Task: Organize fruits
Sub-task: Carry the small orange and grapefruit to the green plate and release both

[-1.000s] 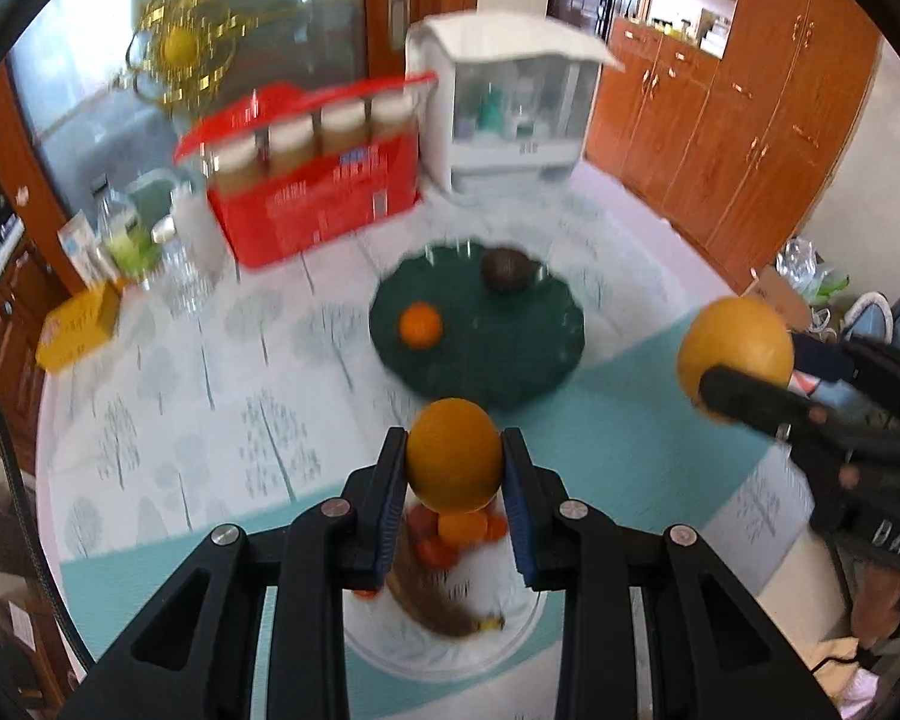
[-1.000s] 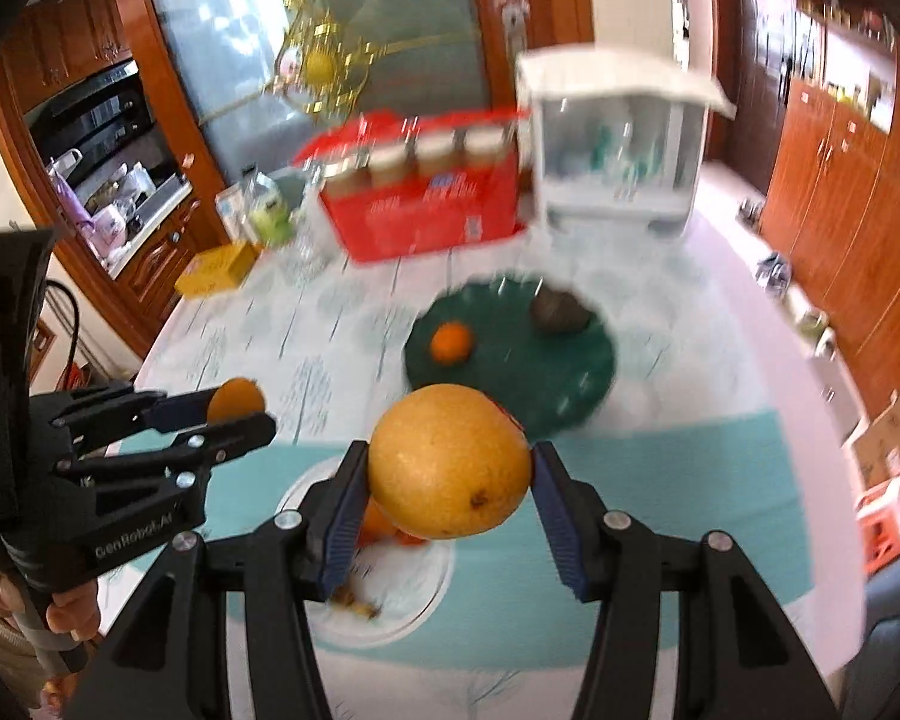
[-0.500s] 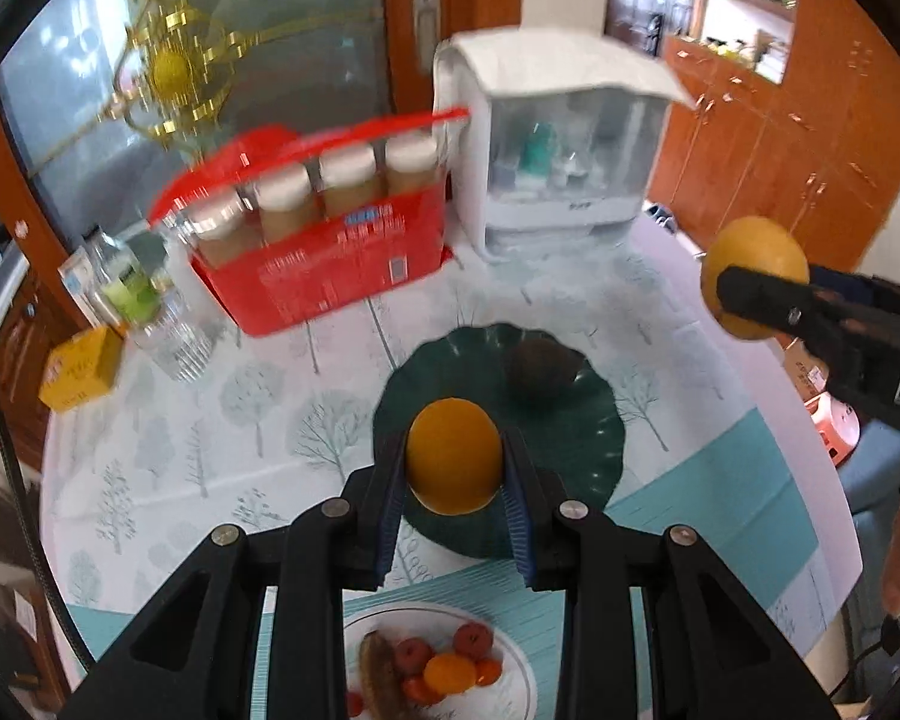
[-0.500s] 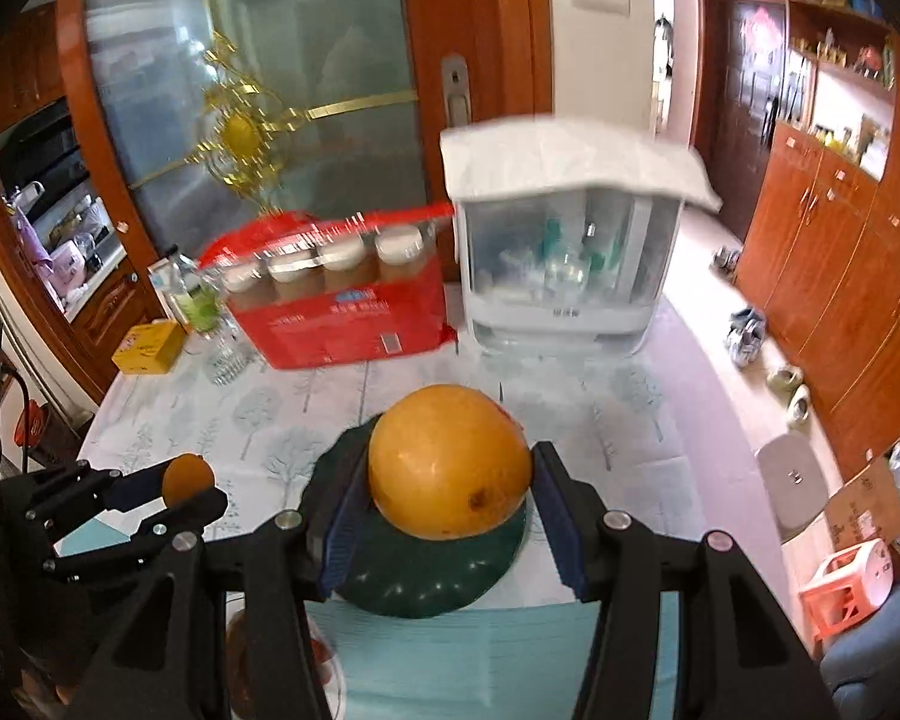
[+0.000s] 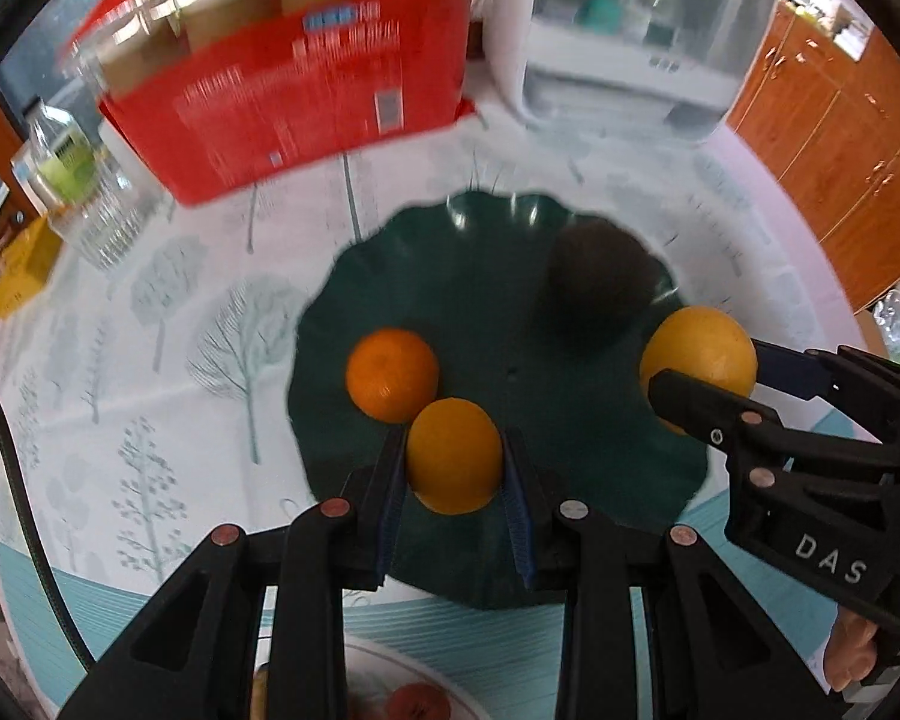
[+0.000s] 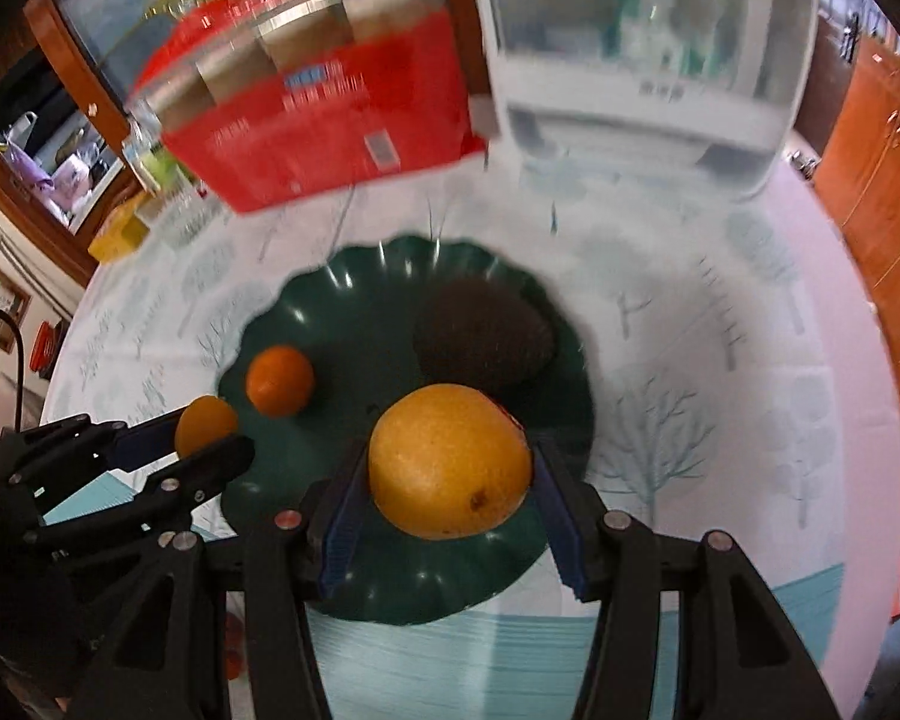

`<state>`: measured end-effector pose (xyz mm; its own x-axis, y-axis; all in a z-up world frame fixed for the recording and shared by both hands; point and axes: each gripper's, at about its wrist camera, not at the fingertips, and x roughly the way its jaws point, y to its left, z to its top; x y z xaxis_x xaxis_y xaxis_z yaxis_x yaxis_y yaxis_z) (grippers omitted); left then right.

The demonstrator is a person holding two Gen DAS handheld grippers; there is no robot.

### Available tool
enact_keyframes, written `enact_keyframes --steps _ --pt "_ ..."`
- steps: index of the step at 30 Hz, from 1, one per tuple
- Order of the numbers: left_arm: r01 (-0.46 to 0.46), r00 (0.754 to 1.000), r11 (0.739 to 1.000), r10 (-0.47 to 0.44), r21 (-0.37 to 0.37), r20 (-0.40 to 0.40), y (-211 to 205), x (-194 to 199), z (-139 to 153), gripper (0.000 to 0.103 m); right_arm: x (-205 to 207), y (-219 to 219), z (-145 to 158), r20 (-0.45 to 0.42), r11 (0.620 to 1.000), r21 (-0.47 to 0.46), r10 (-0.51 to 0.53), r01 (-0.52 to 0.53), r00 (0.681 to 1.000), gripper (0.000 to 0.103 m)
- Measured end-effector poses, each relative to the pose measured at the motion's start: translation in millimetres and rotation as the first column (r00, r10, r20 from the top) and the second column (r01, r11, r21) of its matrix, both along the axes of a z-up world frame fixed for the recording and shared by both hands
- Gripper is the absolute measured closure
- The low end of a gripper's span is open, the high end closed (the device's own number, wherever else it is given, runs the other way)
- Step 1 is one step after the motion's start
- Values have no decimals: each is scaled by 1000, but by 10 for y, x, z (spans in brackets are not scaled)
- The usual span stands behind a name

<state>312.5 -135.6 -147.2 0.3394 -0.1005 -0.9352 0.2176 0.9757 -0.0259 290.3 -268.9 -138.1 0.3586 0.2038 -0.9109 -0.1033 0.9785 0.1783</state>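
Left wrist: left gripper clamped on a small orange, held over the near edge of the green plate. A tangerine lies on the plate, just beside the held orange at upper left; can't tell if they touch. A dark fruit sits on the plate's far right part. Right gripper comes in from the right, closed on a big orange above the plate's right rim. White plate with red fruit at bottom edge. Red box and white cabinet behind, blurred. Right wrist: right gripper grips the big orange over the green plate, dark fruit just behind it. Tangerine on the plate's left side; left gripper with small orange at the left rim.
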Motion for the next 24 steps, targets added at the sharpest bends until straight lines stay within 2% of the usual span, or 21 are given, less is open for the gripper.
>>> enact_keyframes --steps 3,8,15,17,19,21,24 --pt "-17 999 1000 17 1 -30 -19 41 -202 74 49 -1 -186 -24 1000 10 18 -18 1000 49" --pt "-31 998 1000 31 3 -54 -45 97 -381 74 128 20 -362 -44 999 28 44 -43 998 49" --pt "-52 996 999 53 10 -73 -73 177 -493 72 170 16 -373 -11 998 32 59 -59 998 47" --pt "-51 996 999 52 15 -67 -90 190 -499 64 164 34 -361 6 997 17 71 -71 997 47" --pt "-50 997 999 51 21 -57 -100 185 -482 43 157 46 -350 12 997 8 81 -81 997 47" --pt "-50 998 998 51 27 -37 -108 158 -446 37 141 54 -322 23 996 7 94 -94 995 47" --pt "-46 998 999 47 28 -32 -100 124 -396 35 118 55 -260 36 995 13 103 -103 994 45"
